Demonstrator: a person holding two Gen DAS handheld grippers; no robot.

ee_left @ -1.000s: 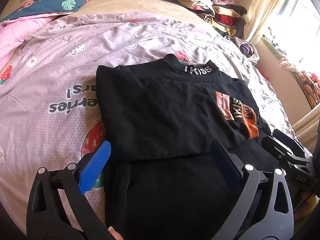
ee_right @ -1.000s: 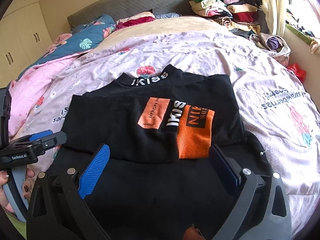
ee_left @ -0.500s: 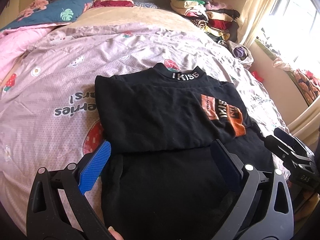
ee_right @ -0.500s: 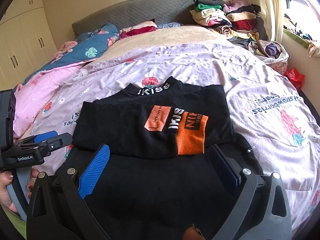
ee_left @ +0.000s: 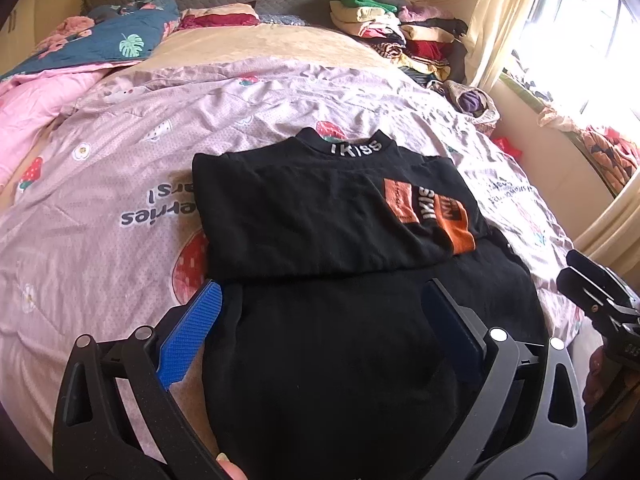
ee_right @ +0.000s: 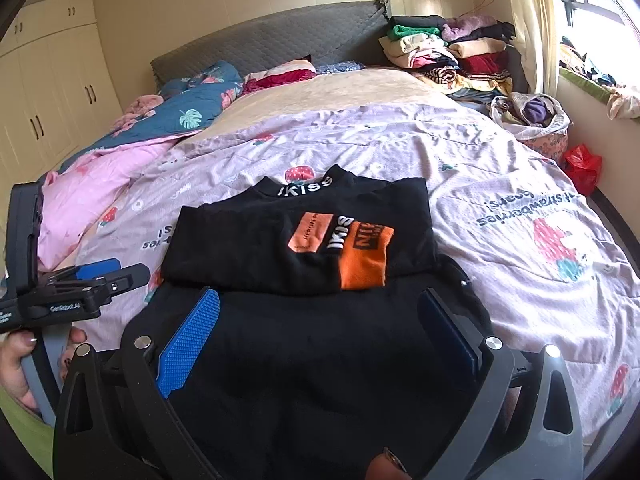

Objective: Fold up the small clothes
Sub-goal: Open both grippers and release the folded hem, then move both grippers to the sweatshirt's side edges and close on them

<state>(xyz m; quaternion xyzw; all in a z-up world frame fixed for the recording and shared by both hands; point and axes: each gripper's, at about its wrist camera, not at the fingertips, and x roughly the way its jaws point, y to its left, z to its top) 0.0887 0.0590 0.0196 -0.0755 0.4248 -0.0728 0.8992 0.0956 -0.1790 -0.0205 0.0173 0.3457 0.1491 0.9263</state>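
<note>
Black top [ee_left: 320, 216], partly folded, flat on pink strawberry quilt [ee_left: 100, 208] of bed, collar lettering [ee_left: 354, 147] at far end from both tongs, orange sleeve patch [ee_right: 360, 256] lying across upper fold. Lower unfolded half spread directly beneath left tongs [ee_left: 320, 320] and right tongs [ee_right: 320, 320]. Both tongs spread wide, blue pads apart, gripping nothing, poised just above dark cloth. Left tongs seen again at left edge of right wrist view, held in a hand [ee_right: 16, 364]. Beyond garment, far from tongs: grey headboard [ee_right: 280, 36], stack of folded clothes [ee_right: 452, 52] at far right, sunlit window [ee_left: 580, 32].
</note>
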